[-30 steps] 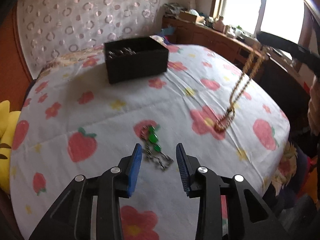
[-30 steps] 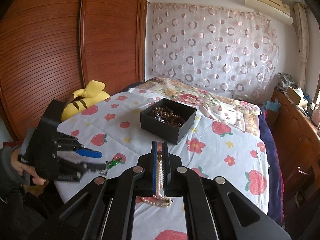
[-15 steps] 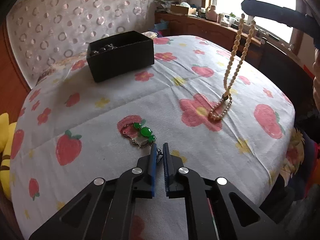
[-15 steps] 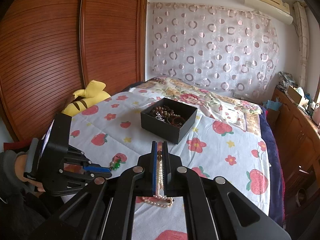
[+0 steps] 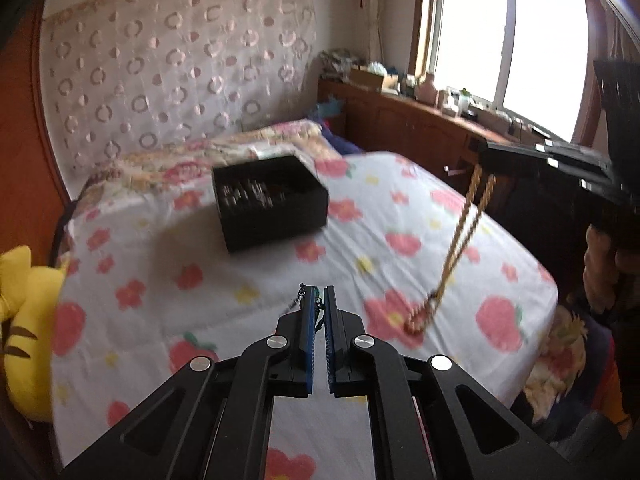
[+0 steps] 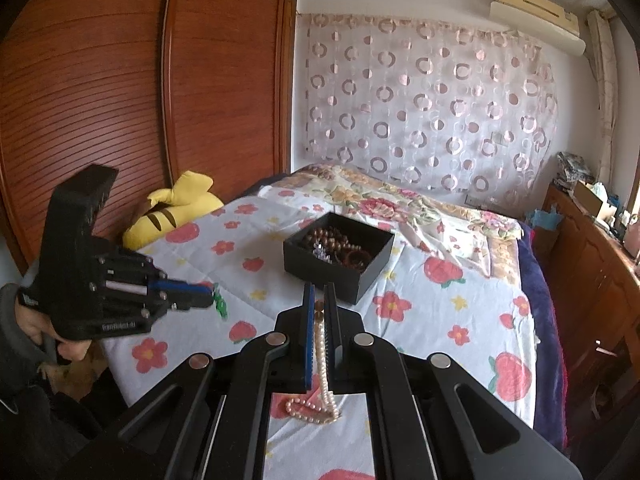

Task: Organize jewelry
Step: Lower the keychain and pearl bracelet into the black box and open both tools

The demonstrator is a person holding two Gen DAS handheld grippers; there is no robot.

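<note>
My left gripper [image 5: 319, 294] is shut on the green-stone bracelet [image 5: 316, 312], whose chain shows between the blue pads; the right wrist view shows it dangling [image 6: 219, 304] from that gripper [image 6: 208, 298], lifted off the sheet. My right gripper [image 6: 319, 292] is shut on the pearl necklace [image 6: 320, 364], which hangs down with its loop resting on the bed; the left wrist view shows the strand [image 5: 456, 248] slanting to the sheet. A black jewelry box [image 5: 270, 200] with several beaded pieces sits mid-bed [image 6: 338, 254].
The bed carries a white sheet with strawberries and flowers [image 5: 224, 292]. A yellow plush toy [image 6: 176, 212] lies at its left edge by the wooden wardrobe [image 6: 120, 80]. A cluttered wooden cabinet [image 5: 420, 120] runs under the window on the right.
The left gripper closed on the green bracelet where it lay on the sheet, then rose with it. The right gripper and pearl necklace stayed put.
</note>
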